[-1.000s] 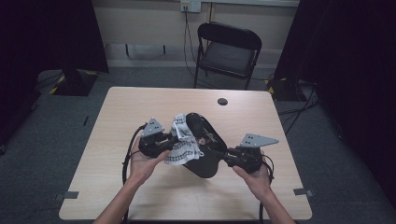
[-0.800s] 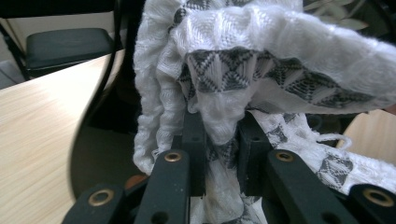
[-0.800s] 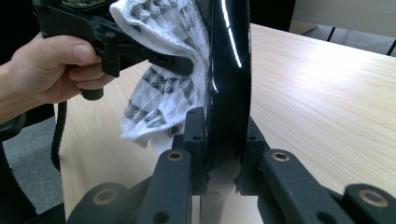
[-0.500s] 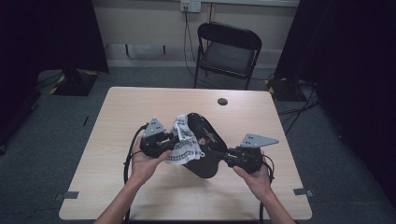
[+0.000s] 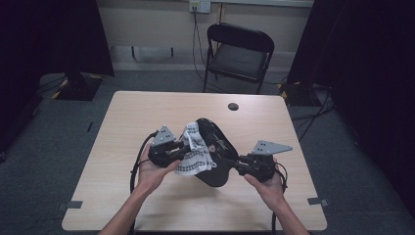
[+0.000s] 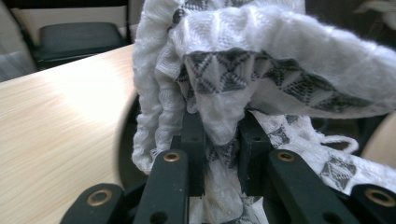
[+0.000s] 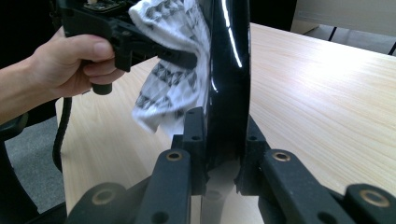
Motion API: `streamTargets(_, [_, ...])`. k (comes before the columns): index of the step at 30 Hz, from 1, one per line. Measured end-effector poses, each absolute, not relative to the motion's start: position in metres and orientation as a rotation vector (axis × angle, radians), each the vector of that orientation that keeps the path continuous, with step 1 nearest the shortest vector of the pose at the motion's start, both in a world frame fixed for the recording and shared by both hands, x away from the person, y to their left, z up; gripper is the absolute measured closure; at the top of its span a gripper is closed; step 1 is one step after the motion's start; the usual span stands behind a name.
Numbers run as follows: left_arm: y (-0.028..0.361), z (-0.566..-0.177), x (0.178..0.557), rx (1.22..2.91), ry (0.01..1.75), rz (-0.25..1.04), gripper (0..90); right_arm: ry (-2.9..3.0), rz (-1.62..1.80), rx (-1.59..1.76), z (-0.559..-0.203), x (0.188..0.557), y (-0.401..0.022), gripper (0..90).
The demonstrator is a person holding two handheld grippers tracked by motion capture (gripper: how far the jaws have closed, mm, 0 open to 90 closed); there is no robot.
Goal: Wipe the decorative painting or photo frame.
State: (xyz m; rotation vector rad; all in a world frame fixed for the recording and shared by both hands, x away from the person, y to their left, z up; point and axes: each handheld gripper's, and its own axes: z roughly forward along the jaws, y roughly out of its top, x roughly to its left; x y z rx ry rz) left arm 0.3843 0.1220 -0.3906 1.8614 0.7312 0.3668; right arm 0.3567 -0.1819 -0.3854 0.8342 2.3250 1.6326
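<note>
A glossy black dish [image 5: 216,133] is held on edge above the table, and my right gripper [image 5: 226,159] is shut on its near rim. In the right gripper view the dish [image 7: 229,60] stands upright between the jaws of that gripper [image 7: 223,136]. My left gripper [image 5: 188,151] is shut on a white cloth with dark triangles [image 5: 196,152], pressed against the dish's left face. The bunched cloth [image 6: 280,60] hangs over the left gripper [image 6: 223,136]. Seen from the right gripper, the cloth [image 7: 173,81] lies between the left gripper [image 7: 184,57] and the dish.
The light wooden table [image 5: 147,112] has a small dark round spot [image 5: 233,106] near its far edge. A black folding chair [image 5: 239,49] stands behind the table. Cables trail from both grippers toward the near edge.
The left gripper and the cloth have slid a little toward the near side across the dish. The right gripper and the dish have stayed put.
</note>
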Motion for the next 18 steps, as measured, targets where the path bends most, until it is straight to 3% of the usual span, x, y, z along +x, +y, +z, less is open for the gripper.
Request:
streamTargets(12, [0.145, -0.398, 0.395, 1.830, 0.855, 0.437, 75.9, 2.329, 1.607, 0.823, -0.384, 0.357, -0.182, 78.8])
streamTargets(18, [0.139, -0.401, 0.393, 1.848, 0.824, 0.420, 76.0, 2.327, 1.616, 0.829, -0.384, 0.358, -0.183, 78.9])
